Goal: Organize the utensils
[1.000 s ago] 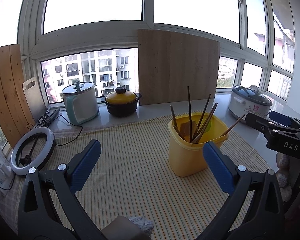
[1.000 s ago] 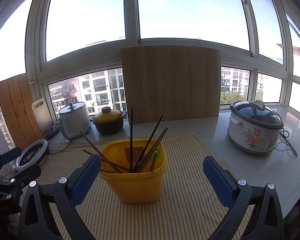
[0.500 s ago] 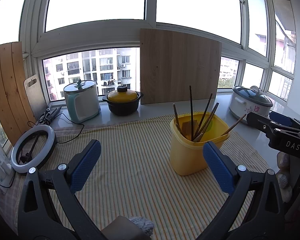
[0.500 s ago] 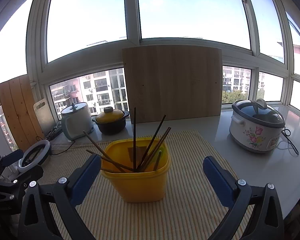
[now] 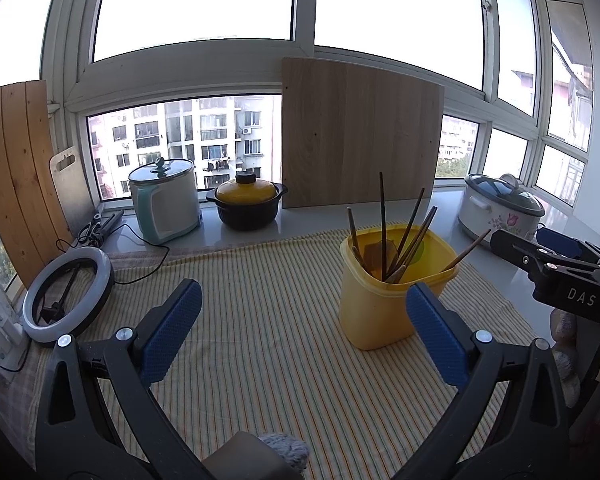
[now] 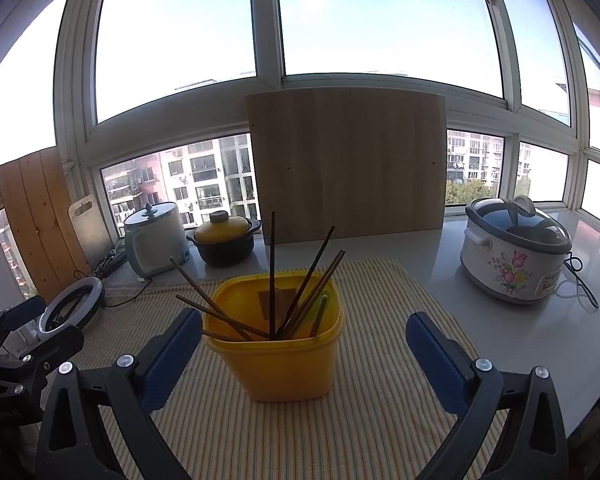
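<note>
Chopsticks (image 6: 296, 304) upright in yellow tub (image 6: 284, 360), mid-cloth (image 6: 380, 420), both grippers spread.

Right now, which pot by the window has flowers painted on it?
The white slow cooker, standing alone at the right. The mint-and-white cooker is plain, and the black pot has a yellow lid but no flowers.

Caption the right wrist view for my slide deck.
Open right gripper faces a yellow container of chopsticks.
</note>
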A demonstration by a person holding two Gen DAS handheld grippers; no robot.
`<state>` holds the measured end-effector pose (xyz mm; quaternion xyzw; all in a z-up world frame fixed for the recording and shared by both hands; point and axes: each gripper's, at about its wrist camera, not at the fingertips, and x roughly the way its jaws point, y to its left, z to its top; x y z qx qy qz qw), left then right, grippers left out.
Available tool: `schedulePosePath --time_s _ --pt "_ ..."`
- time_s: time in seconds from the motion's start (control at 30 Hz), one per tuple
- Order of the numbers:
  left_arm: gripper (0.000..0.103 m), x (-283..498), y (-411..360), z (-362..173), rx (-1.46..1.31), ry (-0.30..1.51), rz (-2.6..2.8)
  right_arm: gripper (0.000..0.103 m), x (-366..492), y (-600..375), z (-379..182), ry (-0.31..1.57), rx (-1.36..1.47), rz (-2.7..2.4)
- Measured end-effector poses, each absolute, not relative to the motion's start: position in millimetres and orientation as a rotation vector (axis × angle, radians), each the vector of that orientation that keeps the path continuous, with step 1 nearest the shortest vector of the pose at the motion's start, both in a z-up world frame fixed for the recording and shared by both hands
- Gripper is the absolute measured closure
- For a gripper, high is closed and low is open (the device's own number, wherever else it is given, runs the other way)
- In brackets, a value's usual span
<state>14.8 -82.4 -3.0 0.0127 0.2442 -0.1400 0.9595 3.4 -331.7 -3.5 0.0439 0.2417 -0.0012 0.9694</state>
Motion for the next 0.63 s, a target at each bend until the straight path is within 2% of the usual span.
schedulePosePath --time_s 0.63 --pt "0.0 13.0 -85.6 -5.9 0.04 0.49 -0.26 0.0 4.8 -332.6 -9.3 0.507 0.102 -0.002"
